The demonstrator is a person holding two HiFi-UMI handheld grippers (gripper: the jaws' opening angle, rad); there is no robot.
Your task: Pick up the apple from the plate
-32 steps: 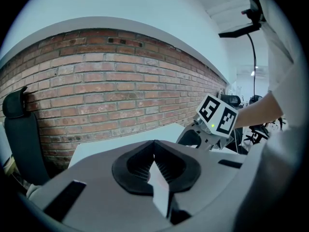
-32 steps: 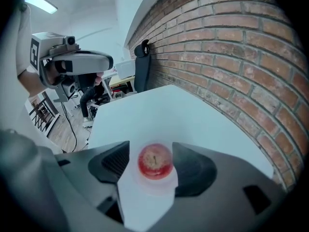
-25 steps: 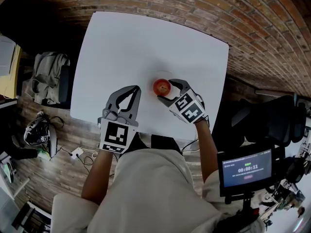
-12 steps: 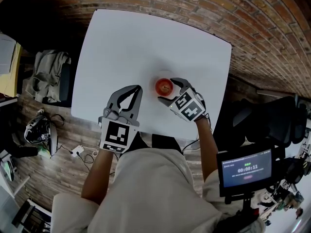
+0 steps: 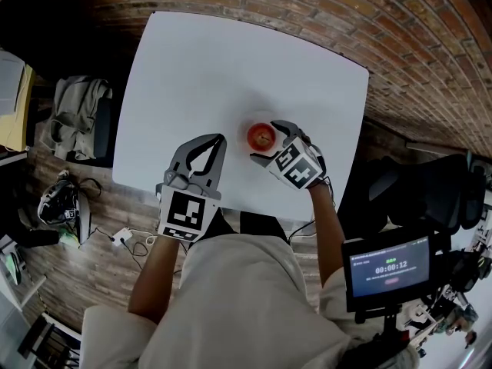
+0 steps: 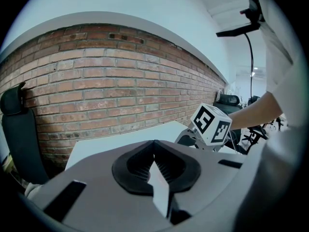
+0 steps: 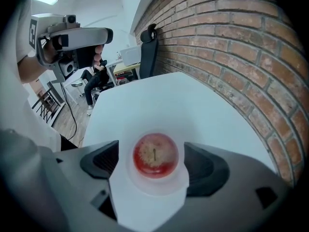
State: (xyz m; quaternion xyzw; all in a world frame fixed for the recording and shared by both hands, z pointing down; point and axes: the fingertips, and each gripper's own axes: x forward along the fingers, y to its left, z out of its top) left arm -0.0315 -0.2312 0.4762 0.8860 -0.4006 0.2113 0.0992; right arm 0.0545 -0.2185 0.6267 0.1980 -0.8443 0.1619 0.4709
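- White desk (image 5: 231,68): plate (image 7: 153,183) bearing red apple (image 5: 261,136).
- Brick wall (image 5: 400,29); wooden floor (image 5: 100,229).
- Right tongs (image 5: 267,142): wide, just been opening, apple between, untouched.
- Left tongs (image 5: 217,138): closed, empty.

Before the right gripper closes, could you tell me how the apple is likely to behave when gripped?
Round and smooth-skinned, the apple may slip or roll, so a centred grip seems wise. It looks firm, so probably won't dent. It sits untouched between the right gripper's jaws, which have just been opening; the shallow plate may shift if nudged.
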